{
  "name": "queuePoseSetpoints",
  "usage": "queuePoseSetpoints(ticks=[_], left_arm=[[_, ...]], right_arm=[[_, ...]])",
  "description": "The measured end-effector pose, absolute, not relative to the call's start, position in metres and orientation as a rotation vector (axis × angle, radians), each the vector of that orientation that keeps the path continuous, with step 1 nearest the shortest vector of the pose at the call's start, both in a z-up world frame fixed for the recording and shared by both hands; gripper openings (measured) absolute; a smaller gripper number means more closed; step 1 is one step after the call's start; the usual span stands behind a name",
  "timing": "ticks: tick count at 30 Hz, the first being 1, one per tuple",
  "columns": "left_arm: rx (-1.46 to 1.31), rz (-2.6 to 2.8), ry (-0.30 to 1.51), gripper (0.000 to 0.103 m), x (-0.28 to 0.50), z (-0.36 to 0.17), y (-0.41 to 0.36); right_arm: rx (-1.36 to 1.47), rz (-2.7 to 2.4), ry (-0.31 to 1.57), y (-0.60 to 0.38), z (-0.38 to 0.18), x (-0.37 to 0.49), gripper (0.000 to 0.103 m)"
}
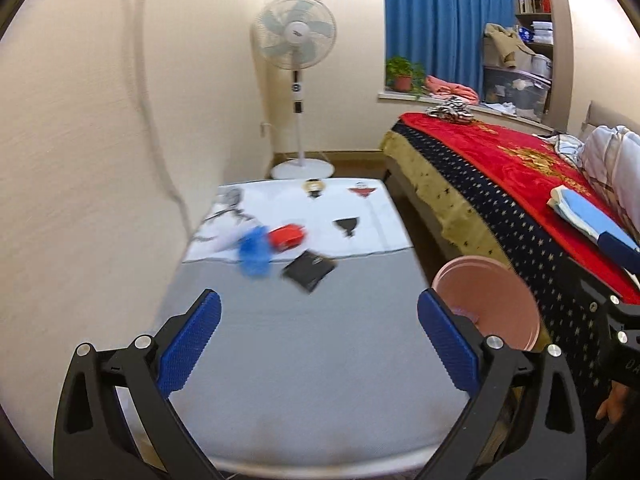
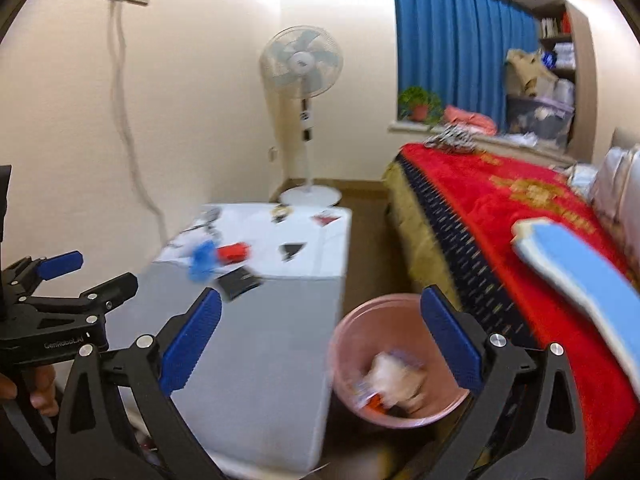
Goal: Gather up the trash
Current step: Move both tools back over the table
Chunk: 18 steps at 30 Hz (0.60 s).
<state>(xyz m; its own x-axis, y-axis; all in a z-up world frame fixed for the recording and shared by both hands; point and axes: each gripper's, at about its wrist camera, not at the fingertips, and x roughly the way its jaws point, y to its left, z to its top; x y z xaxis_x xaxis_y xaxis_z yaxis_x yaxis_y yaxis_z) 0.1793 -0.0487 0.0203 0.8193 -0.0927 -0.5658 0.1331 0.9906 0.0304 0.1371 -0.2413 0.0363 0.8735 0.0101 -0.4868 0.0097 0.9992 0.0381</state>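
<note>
My left gripper [image 1: 319, 340] is open over the near end of a grey table [image 1: 288, 344], nothing between its blue pads. Farther along the table lie a blue crumpled wrapper [image 1: 255, 252], a red packet [image 1: 287, 236] and a black packet [image 1: 309, 270]. My right gripper [image 2: 320, 340] is open and empty, held above the table's right edge and a pink bin [image 2: 396, 360] on the floor. The bin holds crumpled white and orange trash [image 2: 394, 384]. The same blue wrapper [image 2: 204, 260], red packet [image 2: 234, 251] and black packet [image 2: 240, 282] show in the right wrist view. The left gripper [image 2: 80, 276] appears there at the left, open.
A white printed cloth [image 1: 320, 216] covers the table's far end. A bed with a red blanket [image 1: 516, 168] runs along the right, a blue folded item [image 1: 592, 220] on it. A standing fan [image 1: 296, 80] is in the far corner. The pink bin [image 1: 484, 300] sits between table and bed.
</note>
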Motion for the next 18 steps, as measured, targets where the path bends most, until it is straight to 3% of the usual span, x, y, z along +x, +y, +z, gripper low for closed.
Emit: queuePoseSetpoints(ticks=[10, 18], left_arm=[[0.008, -0.02, 0.573, 0.095, 0.09, 0.013, 0.023], [-0.019, -0.021, 0.547, 0.095, 0.06, 0.018, 0.035]], right_arm=[[0.044, 0.098, 0.483, -0.166, 0.036, 0.059, 0.098], [0.012, 0.14, 0.487, -0.137, 0.039, 0.032, 0.098]])
